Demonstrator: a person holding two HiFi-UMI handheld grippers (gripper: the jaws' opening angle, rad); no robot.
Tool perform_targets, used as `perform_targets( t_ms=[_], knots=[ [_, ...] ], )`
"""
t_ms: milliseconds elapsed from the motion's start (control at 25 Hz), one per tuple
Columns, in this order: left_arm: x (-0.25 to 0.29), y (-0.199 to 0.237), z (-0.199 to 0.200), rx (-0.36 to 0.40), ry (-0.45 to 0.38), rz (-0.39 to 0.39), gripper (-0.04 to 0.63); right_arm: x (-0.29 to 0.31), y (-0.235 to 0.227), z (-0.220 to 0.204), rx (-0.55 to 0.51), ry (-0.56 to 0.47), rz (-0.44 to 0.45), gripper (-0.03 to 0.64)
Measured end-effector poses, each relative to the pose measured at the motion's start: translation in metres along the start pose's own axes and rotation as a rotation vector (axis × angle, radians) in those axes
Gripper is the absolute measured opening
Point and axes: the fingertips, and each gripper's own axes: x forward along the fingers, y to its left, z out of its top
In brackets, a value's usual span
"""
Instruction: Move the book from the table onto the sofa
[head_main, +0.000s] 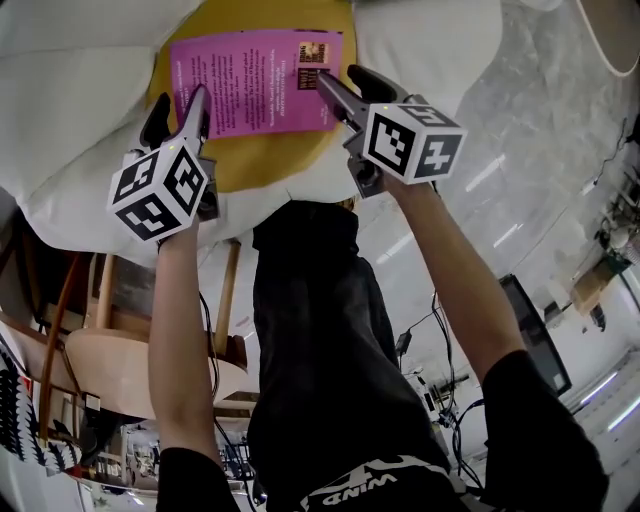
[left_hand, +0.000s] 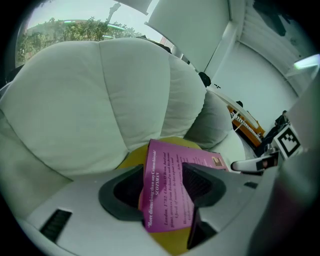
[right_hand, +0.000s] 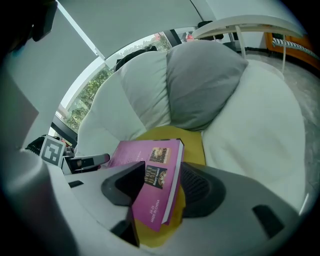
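The pink book lies flat on the round yellow seat cushion of the white sofa. My left gripper straddles the book's left edge, one finger over the cover and one off to the side. In the left gripper view the book faces me between wide jaws of the gripper. My right gripper straddles the right corner. In the right gripper view, yellow shows between the book's spine and the right pad of the gripper. Neither pair of pads presses the book.
A grey pillow leans on the sofa back behind the yellow cushion. A white round table stands beyond the sofa. A wooden chair is below left, pale marble floor to the right.
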Motion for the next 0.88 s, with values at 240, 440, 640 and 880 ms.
perform_targets(
  t_ms=[240,440,640,880],
  knots=[
    [-0.015,-0.016,0.006,-0.003,-0.003,-0.016,0.249,-0.024,0.011,0.01,0.017,-0.037,-0.017,0.18],
    [-0.043,-0.037,0.009,-0.033,-0.011,-0.032,0.124,-0.044,0.033,0.011,0.019,-0.051,-0.03,0.106],
    [-0.072,-0.063,0.01,-0.145,-0.014,-0.062,0.032,-0.072,0.059,0.001,0.03,-0.043,-0.023,0.051],
    [-0.112,-0.096,0.015,-0.2,0.022,-0.122,0.009,-0.109,0.091,0.002,0.029,-0.038,-0.015,0.002]
  ],
)
